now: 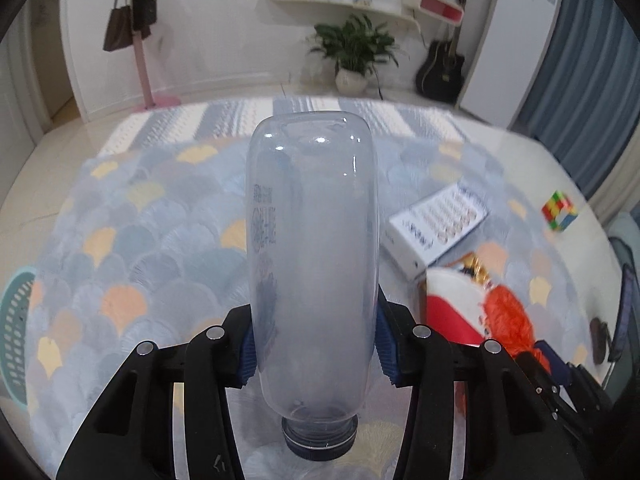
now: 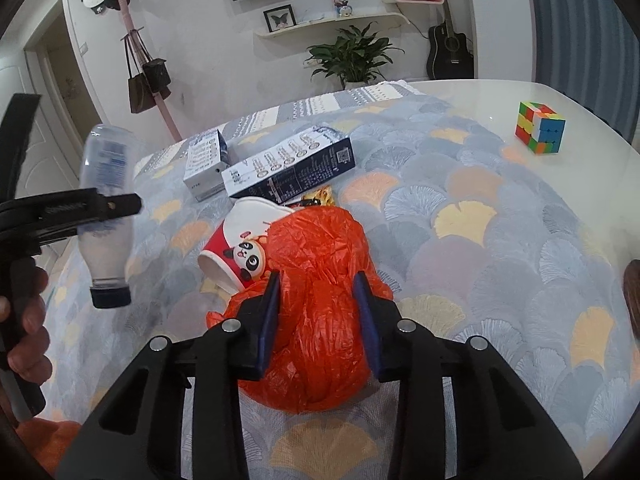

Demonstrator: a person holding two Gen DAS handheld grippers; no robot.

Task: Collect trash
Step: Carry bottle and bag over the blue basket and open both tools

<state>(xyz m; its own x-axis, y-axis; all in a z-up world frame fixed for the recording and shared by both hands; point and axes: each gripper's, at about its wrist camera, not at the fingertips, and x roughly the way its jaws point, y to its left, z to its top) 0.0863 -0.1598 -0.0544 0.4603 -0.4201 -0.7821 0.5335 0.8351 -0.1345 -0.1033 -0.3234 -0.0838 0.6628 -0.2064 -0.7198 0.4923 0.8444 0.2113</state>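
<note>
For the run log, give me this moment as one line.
left gripper: shut on clear bottle | right gripper: shut on orange bag | cup, boxes: on table

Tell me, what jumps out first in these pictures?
The orange bag grabs the eye first: it lies crumpled on the patterned cloth, squeezed in the right gripper. Next comes the clear bottle, held cap-down in the left gripper above the table. A bright puzzle cube sits alone near the far right edge.
</note>
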